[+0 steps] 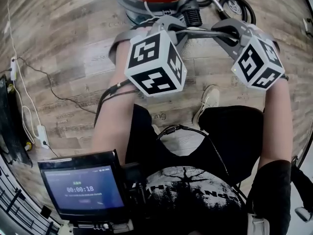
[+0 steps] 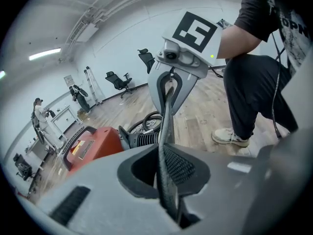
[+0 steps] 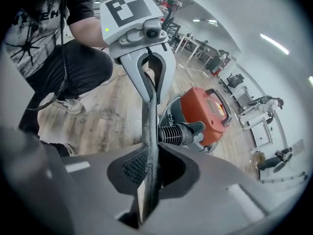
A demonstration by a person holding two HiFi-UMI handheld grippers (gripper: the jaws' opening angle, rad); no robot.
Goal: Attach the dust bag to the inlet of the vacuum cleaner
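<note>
Currently transport step: dust bag [image 2: 165, 126], seen edge-on, spans left gripper [image 2: 168, 180] and right gripper [image 3: 146, 180] — both sets of fingers clamped on it, near the vacuum cleaner [image 3: 205, 114], off the floor [image 1: 73, 43]. Next probably needs lining the bag's opening up with the inlet.

Bright even light from ceiling strips [image 2: 44, 54], heavy fisheye warping, dark corners, jaws blurred
</note>
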